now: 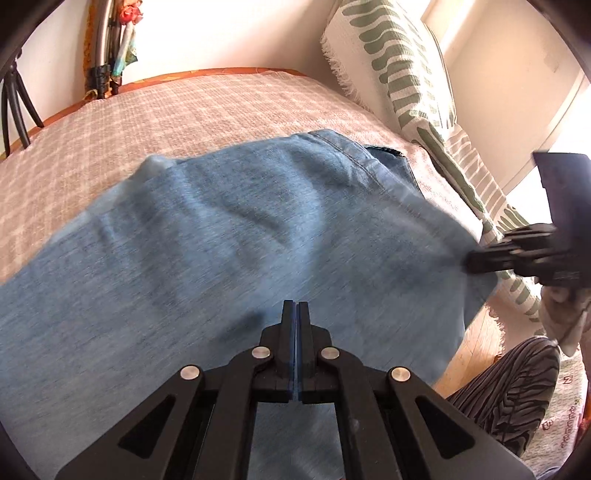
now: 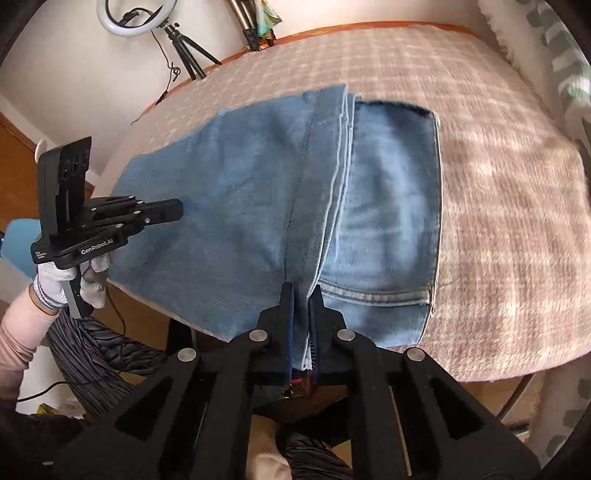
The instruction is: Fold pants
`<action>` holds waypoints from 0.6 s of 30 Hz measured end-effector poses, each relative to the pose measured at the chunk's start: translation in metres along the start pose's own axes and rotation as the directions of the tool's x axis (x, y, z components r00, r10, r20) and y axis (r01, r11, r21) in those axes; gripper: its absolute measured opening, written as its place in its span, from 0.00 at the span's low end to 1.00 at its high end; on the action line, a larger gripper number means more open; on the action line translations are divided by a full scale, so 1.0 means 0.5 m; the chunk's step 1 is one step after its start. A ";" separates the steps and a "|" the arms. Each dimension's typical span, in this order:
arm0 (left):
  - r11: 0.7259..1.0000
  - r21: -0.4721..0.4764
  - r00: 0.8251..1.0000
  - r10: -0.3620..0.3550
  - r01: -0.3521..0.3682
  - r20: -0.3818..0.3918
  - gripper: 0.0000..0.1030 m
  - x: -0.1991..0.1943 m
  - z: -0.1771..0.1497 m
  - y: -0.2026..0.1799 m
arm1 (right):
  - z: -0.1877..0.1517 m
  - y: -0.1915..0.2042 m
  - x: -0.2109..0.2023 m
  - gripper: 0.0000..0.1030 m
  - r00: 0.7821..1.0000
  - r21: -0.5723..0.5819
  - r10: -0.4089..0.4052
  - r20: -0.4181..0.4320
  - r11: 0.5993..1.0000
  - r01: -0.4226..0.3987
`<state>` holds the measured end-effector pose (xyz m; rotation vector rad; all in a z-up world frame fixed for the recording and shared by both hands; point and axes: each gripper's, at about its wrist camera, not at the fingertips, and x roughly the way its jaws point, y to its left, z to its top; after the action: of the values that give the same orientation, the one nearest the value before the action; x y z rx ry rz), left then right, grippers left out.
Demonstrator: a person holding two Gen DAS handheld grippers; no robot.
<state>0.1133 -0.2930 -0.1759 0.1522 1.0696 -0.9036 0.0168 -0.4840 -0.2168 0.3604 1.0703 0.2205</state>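
A: The pink-and-white checked bedspread (image 2: 498, 184) fills the whole upper half of the right wrist view, its orange edging curving along the top.

B: And spread across the centre of it, the light blue denim pants (image 2: 258, 192), one layer folded over another, a long seam running down the middle and a stitched hem at lower right. The near edge hangs off the bed's front.

A: In the left wrist view the same blue cloth fills the centre and runs out of the lower left, a bit blurred.

B: A green-and-white patterned fringed throw (image 1: 399, 70) drapes at upper right there.

A: Upper left of the right wrist view: a white ring light on a black tripod (image 2: 136, 18).

B: Now the black left gripper (image 2: 179, 211), middle left, fingers pressed together on the denim's edge, held by a white-gloved hand (image 2: 70, 280).

A: Black right gripper (image 2: 301, 291), bottom centre, clamped on the denim fold, cloth showing between its fingers.
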 end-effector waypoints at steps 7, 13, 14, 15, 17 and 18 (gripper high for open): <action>1.000 -0.022 1.000 -0.007 0.007 0.001 0.00 -0.020 -0.026 0.009 | 0.033 -0.032 0.023 0.46 0.989 0.096 0.135 0.064 0.985 -0.141; 0.997 0.024 0.997 -0.067 0.067 0.026 0.00 -0.042 -0.031 -0.040 | 0.095 0.002 0.033 0.24 0.976 0.155 0.215 0.043 0.963 -0.219; 0.996 0.031 0.996 -0.083 0.082 0.033 0.00 -0.047 -0.030 -0.050 | 0.106 0.008 0.025 0.27 0.973 0.158 0.226 0.051 0.960 -0.231; 0.995 0.042 0.995 -0.096 0.095 0.037 0.00 -0.050 -0.028 -0.062 | 0.117 0.013 0.015 0.28 0.967 0.164 0.246 0.065 0.953 -0.253; 0.993 0.069 0.994 -0.103 0.100 0.037 0.00 -0.049 -0.022 -0.085 | 0.132 0.023 0.006 0.28 0.943 0.175 0.325 0.076 0.926 -0.334; 0.992 0.087 0.995 -0.099 0.095 0.036 0.00 -0.043 -0.017 -0.098 | 0.136 0.025 0.002 0.28 0.931 0.174 0.356 0.079 0.915 -0.365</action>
<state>0.0694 -0.3079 -0.1479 0.1539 1.0086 -1.0367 0.0774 -0.4846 -0.1837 0.7317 0.9757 0.4413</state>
